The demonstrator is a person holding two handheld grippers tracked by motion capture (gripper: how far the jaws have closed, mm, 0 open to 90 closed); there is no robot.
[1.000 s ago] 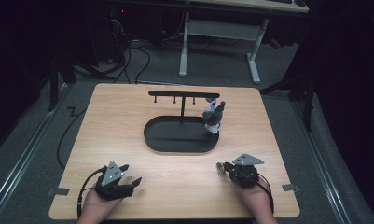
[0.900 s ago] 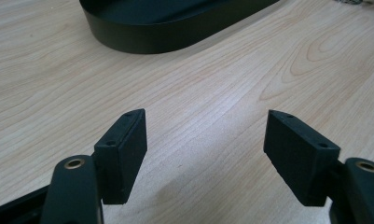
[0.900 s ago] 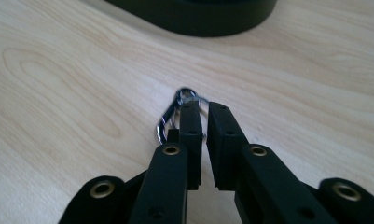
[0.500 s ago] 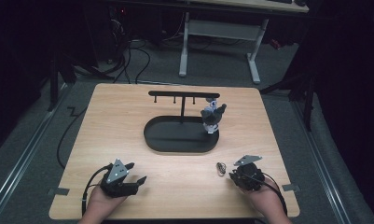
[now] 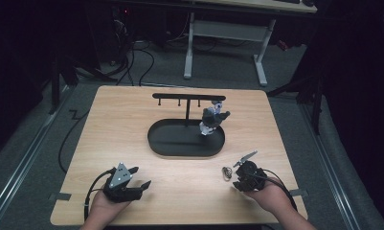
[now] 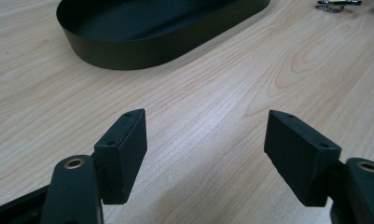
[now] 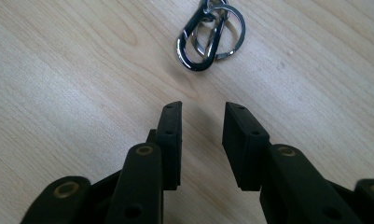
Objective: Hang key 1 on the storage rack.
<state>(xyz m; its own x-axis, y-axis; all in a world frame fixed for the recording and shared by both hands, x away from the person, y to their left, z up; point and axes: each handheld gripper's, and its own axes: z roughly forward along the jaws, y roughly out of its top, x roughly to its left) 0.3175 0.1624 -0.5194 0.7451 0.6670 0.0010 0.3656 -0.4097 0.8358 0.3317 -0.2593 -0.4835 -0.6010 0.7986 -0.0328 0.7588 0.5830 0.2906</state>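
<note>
A dark metal carabiner with key rings [image 7: 208, 35] lies flat on the wooden table [image 5: 132, 124], just ahead of my right gripper [image 7: 202, 109]. That gripper is open by a narrow gap and holds nothing. In the high view the carabiner [image 5: 225, 172] sits just left of my right gripper [image 5: 237, 180] near the front right. My left gripper [image 6: 205, 121] is wide open over bare wood, also seen at the front left as my left gripper [image 5: 141, 176]. A black oval tray [image 5: 180, 146] carries a T-shaped hook rack [image 5: 187, 98]. A grey and white figure keychain [image 5: 211, 120] hangs from the rack's right end.
The tray's near wall [image 6: 128, 51] curves across the top of the left gripper view, with the carabiner [image 6: 336, 3] far off at the top right. Cables [image 5: 70, 139] trail off the table's left side. A desk frame [image 5: 223, 43] stands on the floor behind.
My right hand has rolled, tilting its grey plate, and drawn slightly back from the carabiner. My left gripper has shifted a little to the right.
</note>
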